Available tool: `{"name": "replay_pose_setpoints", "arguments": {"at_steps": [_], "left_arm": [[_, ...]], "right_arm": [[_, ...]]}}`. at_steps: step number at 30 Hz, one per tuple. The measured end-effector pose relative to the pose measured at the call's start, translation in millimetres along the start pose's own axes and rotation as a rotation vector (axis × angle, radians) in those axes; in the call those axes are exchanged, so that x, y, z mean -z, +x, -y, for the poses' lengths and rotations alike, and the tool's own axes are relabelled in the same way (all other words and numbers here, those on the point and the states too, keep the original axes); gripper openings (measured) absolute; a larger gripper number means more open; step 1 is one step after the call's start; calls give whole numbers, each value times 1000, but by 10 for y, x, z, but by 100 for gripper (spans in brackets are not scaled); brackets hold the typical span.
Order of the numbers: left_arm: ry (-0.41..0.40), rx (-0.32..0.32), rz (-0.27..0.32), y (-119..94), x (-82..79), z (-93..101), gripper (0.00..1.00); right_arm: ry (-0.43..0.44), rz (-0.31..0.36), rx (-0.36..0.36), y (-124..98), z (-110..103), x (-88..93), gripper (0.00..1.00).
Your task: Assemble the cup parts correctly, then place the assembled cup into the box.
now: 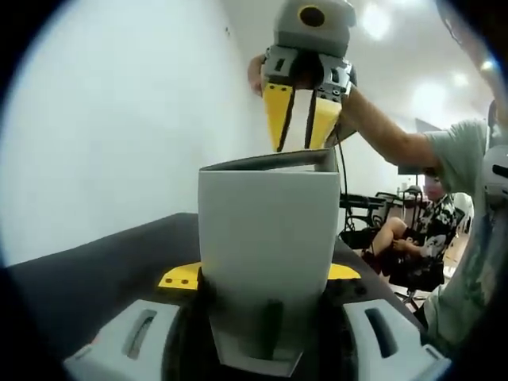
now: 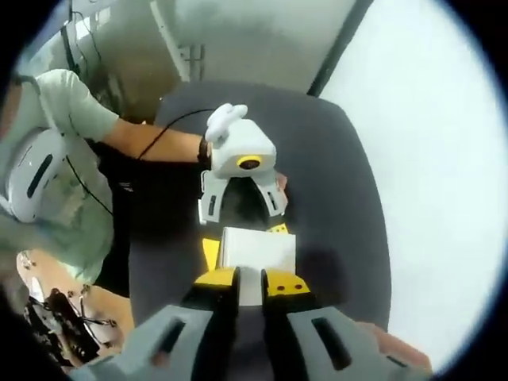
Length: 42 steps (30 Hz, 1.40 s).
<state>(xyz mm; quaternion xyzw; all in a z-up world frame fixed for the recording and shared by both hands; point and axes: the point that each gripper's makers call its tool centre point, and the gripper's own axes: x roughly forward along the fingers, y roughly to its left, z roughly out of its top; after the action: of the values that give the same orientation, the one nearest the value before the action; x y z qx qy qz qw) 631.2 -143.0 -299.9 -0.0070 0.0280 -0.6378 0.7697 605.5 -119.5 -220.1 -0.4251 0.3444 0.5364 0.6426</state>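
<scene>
A white square cup point(image 1: 266, 230) stands upright between the yellow fingertips point(image 1: 179, 277) of my left gripper point(image 1: 260, 274), which is shut on its lower sides. A flat white lid point(image 1: 266, 161) lies slightly tilted across the cup's top. My right gripper point(image 1: 300, 141) comes down from above, its yellow fingers close together at the lid's far edge. In the right gripper view the lid point(image 2: 258, 248) shows as a white square just ahead of my right gripper point(image 2: 252, 279), which is shut on its near edge. Beyond it the left gripper point(image 2: 244, 236) holds the cup from the other side.
Everything hangs over a dark table point(image 2: 333, 175) beside a white wall point(image 1: 119, 119). A person's arm point(image 1: 389, 135) reaches in from the right, and another person sits in the room behind point(image 1: 405, 234). A sleeve and forearm point(image 2: 127, 135) lie along the table's left side.
</scene>
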Motion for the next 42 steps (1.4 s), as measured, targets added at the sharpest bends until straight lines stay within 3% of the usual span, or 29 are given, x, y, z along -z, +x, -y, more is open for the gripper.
{"name": "replay_pose_setpoints", "arguments": {"at_steps": [16, 21, 23, 25, 28, 31, 34, 39, 42], "left_arm": [[5, 1, -7, -7, 10, 17, 51], [7, -1, 9, -21, 3, 20, 51], [-7, 11, 16, -36, -2, 19, 52], [-44, 7, -10, -66, 22, -5, 53], [-18, -45, -50, -171, 20, -89, 56], [-32, -72, -28, -343, -164, -101, 62], [-1, -147, -3, -515, -336, -186, 69], [40, -295, 60, -863, -609, -250, 73], [37, -386, 79, -1046, -689, -230, 75]], "right_arm": [[77, -56, -43, 126, -93, 40, 5], [41, -68, -26, 113, -87, 22, 6], [-18, -16, 31, 75, -15, -23, 11], [43, 30, 3, 33, -117, -22, 14], [56, 68, 31, -131, -95, 39, 19], [87, 106, 71, -248, -106, 179, 27], [124, 240, 141, -416, -110, 251, 32], [170, 447, 252, -636, -181, 420, 39], [201, 541, 362, -694, -166, 619, 56]]}}
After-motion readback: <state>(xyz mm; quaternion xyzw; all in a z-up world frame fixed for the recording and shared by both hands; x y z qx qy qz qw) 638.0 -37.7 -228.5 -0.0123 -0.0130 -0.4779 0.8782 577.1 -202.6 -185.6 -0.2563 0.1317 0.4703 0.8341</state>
